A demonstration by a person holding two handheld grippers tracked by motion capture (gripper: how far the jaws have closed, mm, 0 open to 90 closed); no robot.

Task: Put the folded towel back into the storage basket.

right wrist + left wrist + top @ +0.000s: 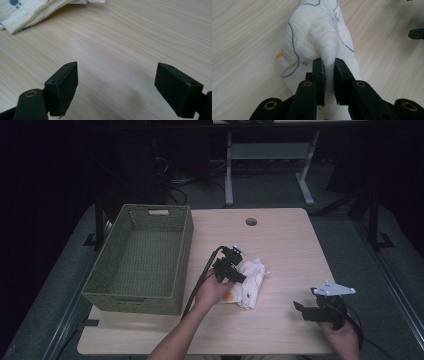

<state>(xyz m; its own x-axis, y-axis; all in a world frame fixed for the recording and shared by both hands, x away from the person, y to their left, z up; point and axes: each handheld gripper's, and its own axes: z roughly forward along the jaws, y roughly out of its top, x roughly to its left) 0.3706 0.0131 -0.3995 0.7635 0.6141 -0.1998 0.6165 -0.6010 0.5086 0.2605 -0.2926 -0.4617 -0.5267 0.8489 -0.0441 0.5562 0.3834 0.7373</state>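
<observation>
Pinching white cloth (317, 37), left gripper (328, 65); paw-prints close-up.

Crumpled white printed cloth (250, 280), mid-table

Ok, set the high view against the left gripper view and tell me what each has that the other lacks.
High view alone: the green woven basket, the right gripper open over bare wood, and the whole table. Left gripper view alone: the jaws pinching a raised fold of the cloth, plus its blue outlines and an orange mark. Both: the left gripper on that white cloth, on light wood.
</observation>
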